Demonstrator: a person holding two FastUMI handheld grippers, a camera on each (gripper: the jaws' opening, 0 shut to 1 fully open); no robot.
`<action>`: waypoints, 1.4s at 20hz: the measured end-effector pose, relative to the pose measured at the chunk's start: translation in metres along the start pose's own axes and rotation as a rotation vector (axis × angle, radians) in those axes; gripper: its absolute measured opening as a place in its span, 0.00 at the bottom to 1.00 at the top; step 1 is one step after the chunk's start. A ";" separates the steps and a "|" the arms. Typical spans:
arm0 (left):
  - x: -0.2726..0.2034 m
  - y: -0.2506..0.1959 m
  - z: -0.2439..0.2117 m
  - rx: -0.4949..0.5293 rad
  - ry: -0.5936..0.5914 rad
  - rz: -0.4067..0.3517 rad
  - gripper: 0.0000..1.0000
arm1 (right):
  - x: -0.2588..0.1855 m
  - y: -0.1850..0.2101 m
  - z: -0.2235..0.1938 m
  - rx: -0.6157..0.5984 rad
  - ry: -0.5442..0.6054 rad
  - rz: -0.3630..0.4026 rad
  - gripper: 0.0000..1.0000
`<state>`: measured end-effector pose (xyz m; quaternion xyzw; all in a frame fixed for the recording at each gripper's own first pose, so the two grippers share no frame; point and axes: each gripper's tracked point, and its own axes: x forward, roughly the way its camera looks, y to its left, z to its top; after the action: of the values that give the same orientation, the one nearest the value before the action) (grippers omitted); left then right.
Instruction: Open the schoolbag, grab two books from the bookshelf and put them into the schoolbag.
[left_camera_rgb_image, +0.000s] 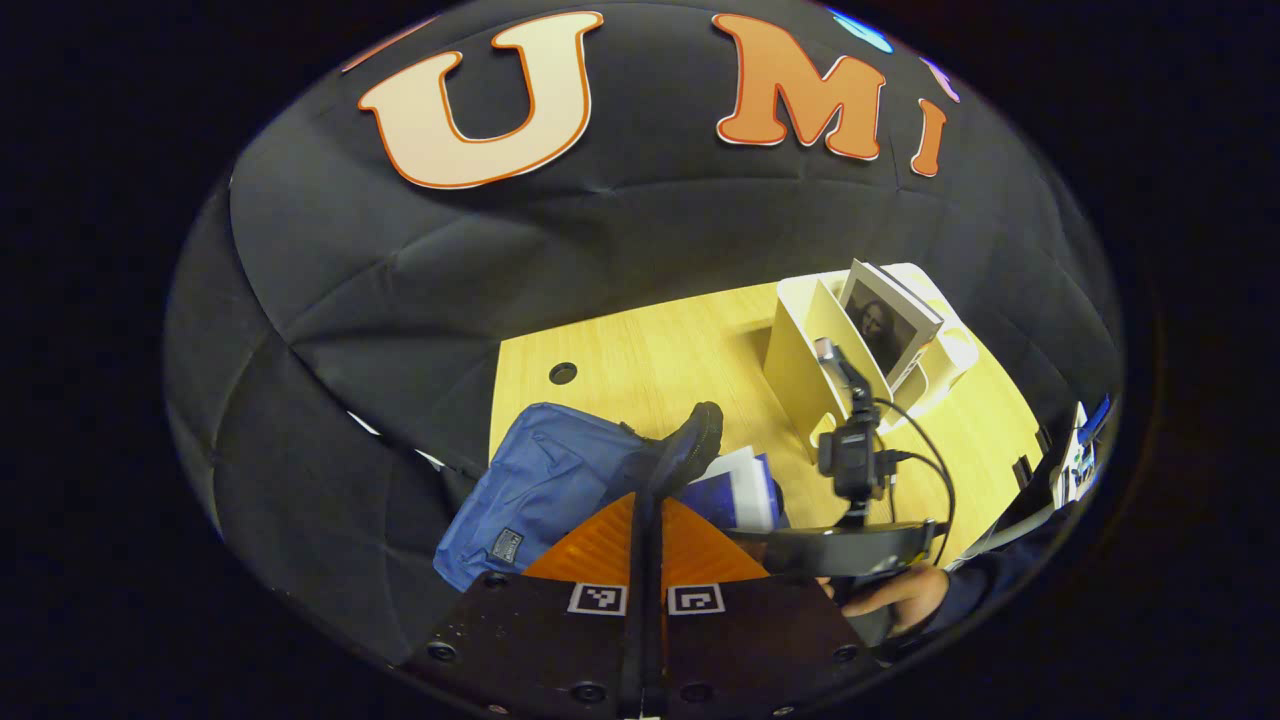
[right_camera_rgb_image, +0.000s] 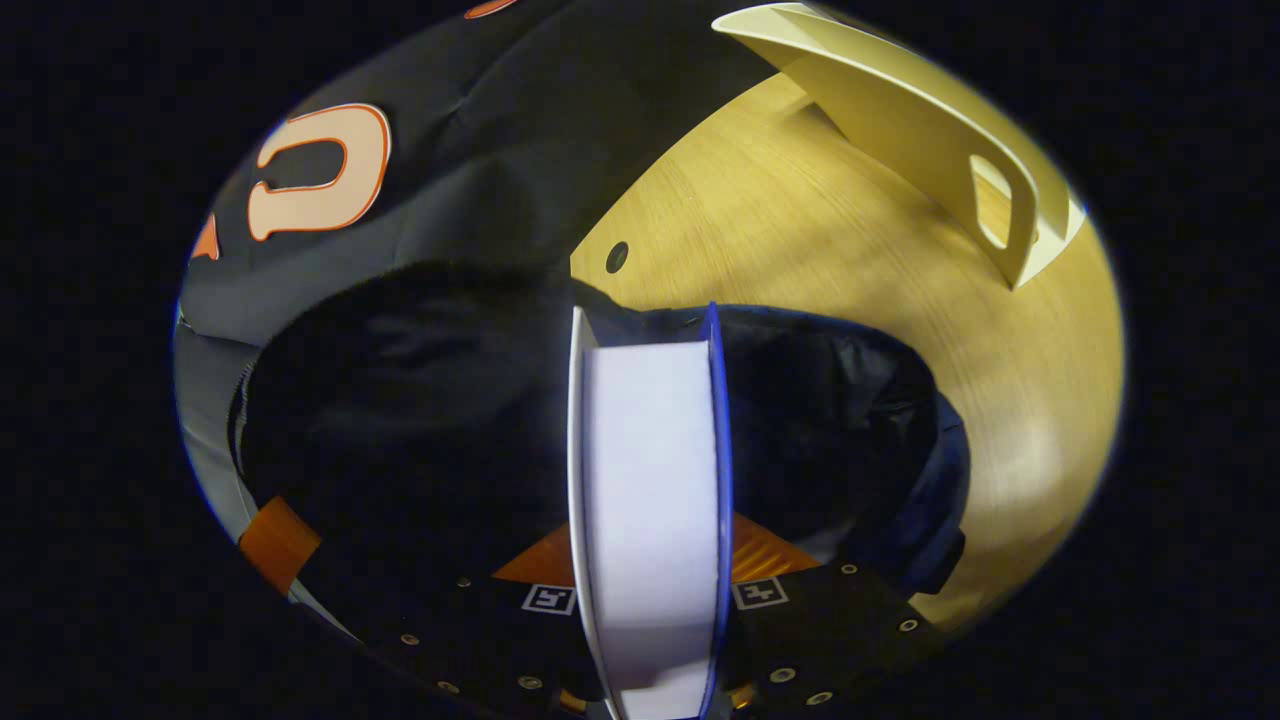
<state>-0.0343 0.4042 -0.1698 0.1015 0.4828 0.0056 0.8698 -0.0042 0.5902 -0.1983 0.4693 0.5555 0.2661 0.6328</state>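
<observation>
The right gripper (right_camera_rgb_image: 650, 560) pinches a stiff, thick book (right_camera_rgb_image: 650, 480) by its edge over the soft schoolbag (right_camera_rgb_image: 830, 400); left gripper (left_camera_rgb_image: 645, 545) jaws pressed on its flap.

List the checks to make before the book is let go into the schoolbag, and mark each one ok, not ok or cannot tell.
1. Schoolbag open: ok, its dark inside shows.
2. Left gripper shut on the schoolbag's edge: ok.
3. Right gripper shut on the book: ok.
4. Book over the opening: ok.
5. Book's far end resting inside: cannot tell.
6. Second book standing in the bookshelf: ok.
</observation>
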 end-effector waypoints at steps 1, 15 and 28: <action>0.000 -0.001 -0.001 0.011 0.006 0.003 0.01 | 0.006 0.002 0.000 0.015 -0.009 0.010 0.41; -0.008 -0.011 -0.002 0.001 0.012 0.005 0.01 | 0.059 0.014 -0.005 0.155 -0.015 0.027 0.33; -0.003 0.000 -0.002 -0.039 -0.020 0.051 0.01 | -0.030 -0.020 -0.015 -0.094 0.206 -0.222 0.97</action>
<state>-0.0375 0.4036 -0.1678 0.0968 0.4710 0.0363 0.8761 -0.0299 0.5607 -0.2019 0.3451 0.6527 0.2669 0.6193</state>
